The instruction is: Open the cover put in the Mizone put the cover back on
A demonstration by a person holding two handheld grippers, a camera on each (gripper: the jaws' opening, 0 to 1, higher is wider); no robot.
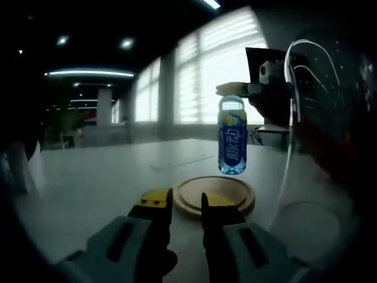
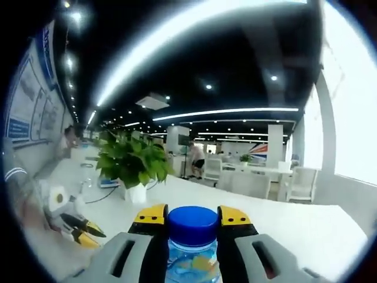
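From my left tongs (image 1: 187,207) the desk (image 1: 88,183) is wide open out to the left. Straight ahead sits a round wooden base (image 1: 215,194), with the Mizone bottle (image 1: 232,137) hanging above it. A clear dome cover (image 1: 321,118) blocks the right side.

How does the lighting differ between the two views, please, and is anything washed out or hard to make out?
Left gripper view: backlit by blown-out windows, so the bottle reads clearly but the right gripper holding it is a dark silhouette. Right gripper view: evenly lit, blue cap sharp, ceiling strip light smeared into a curved glare.
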